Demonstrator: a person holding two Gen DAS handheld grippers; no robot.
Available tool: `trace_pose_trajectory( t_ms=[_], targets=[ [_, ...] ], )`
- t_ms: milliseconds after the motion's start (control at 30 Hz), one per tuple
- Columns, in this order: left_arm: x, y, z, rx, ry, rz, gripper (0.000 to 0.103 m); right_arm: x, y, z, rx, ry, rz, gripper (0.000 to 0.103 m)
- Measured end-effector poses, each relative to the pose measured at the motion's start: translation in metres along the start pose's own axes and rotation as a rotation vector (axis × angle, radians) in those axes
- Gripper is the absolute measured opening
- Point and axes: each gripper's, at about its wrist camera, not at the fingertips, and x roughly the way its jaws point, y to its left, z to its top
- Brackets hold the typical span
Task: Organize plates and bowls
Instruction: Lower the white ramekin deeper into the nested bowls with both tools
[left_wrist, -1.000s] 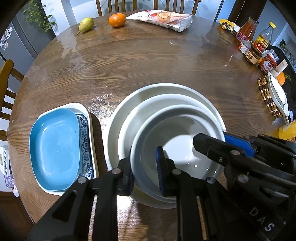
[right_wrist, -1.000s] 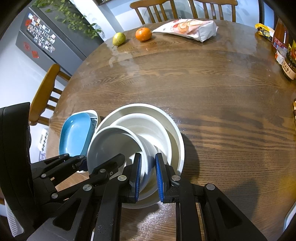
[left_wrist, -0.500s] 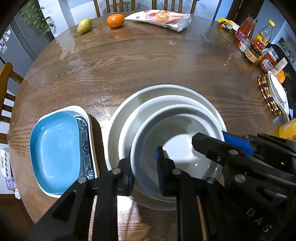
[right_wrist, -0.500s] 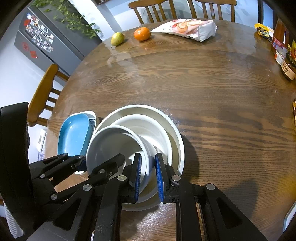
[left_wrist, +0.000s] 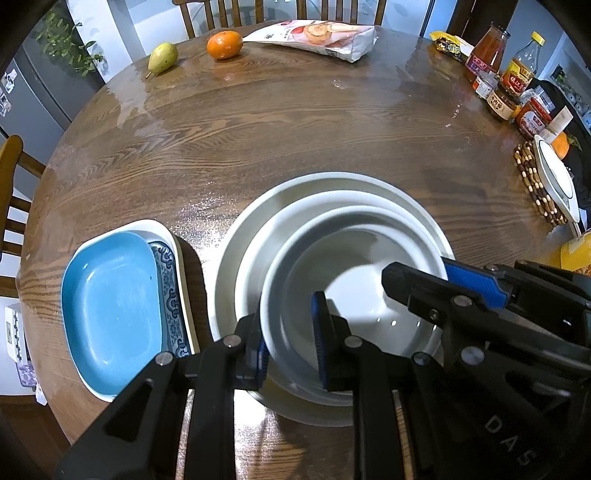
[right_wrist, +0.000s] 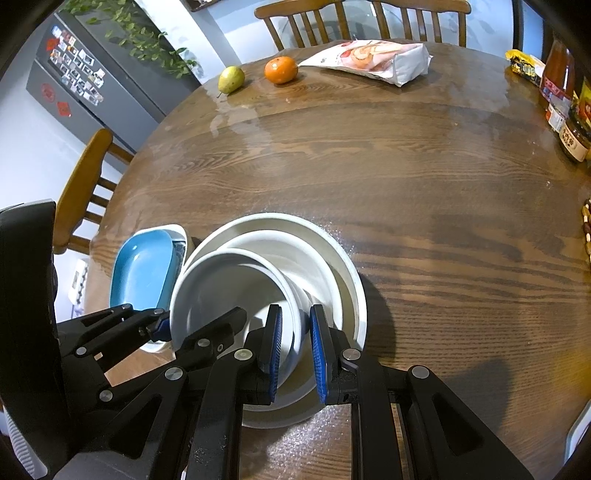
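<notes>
The sorting is looking mostly done: a blue dish is sitting inside a patterned tray just left of the white stack, and the stack itself is nesting a middle bowl inside a big plate. What is remaining, I judge, is seating the top bowl, which is sitting tilted in the stack rather than level. The left tongs are pinching that bowl's near rim, one finger outside and one inside. The right tongs are gripping its right-hand rim the same way, the wall passing between the blue pads. Far behind the stack, a pear, an orange and a bag are lying at the table edge
</notes>
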Motion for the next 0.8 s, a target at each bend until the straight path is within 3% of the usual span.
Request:
trace_pose_trajectory(
  t_ms=[500, 733, 800],
  targets=[
    [-0.003, 0.001, 0.001, -0.008, -0.008, 0.0, 0.021, -0.001, -0.001, 0.001, 0.017, -0.013, -0.001, 0.018],
    [-0.02, 0.0, 0.002, -0.005, -0.066, -0.002, 0.044, -0.017, 0.001, 0.003, 0.01, -0.063, 0.012, 0.019],
    [-0.024, 0.001, 0.003, -0.005, -0.078, -0.001, 0.046, -0.021, 0.002, 0.003, 0.011, -0.075, 0.01, 0.019]
  ],
)
